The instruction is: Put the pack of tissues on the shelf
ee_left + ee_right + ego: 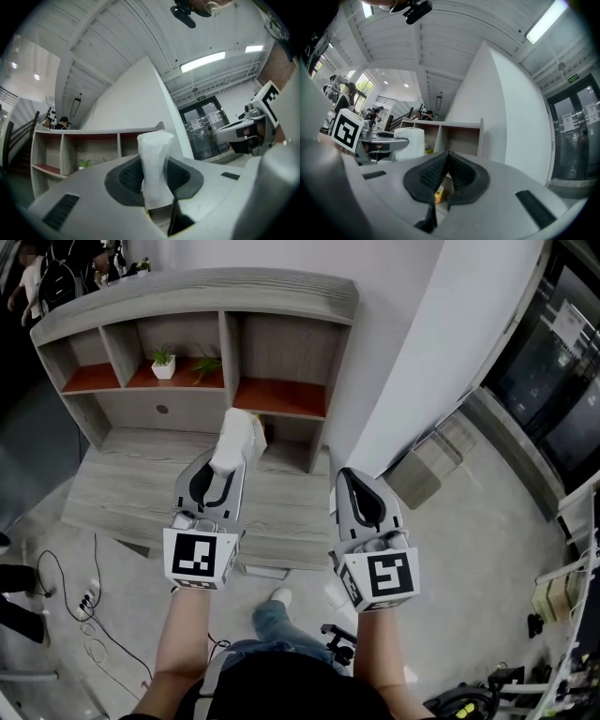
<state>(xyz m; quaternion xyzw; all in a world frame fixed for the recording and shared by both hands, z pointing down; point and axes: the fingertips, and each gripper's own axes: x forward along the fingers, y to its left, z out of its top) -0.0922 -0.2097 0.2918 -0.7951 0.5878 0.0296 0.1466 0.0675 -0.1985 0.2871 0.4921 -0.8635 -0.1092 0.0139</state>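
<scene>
A white pack of tissues (236, 439) stands upright between the jaws of my left gripper (223, 474), which is shut on its lower part. It hangs over the grey wooden desk (122, 488), in front of the shelf unit (187, 296) with red-floored compartments. In the left gripper view the pack of tissues (154, 164) hides part of the shelf unit (93, 140). My right gripper (349, 476) is beside the left one, over the desk's right end, shut with nothing in it. From the right gripper view the pack of tissues (410, 140) shows at the left, before the shelf unit (459, 133).
A small potted plant (163, 362) and a second green plant (206, 364) stand in a middle compartment. A white wall (441, 352) rises right beside the shelf unit. Cables and a power strip (86, 601) lie on the floor at the left. People stand behind the shelf unit.
</scene>
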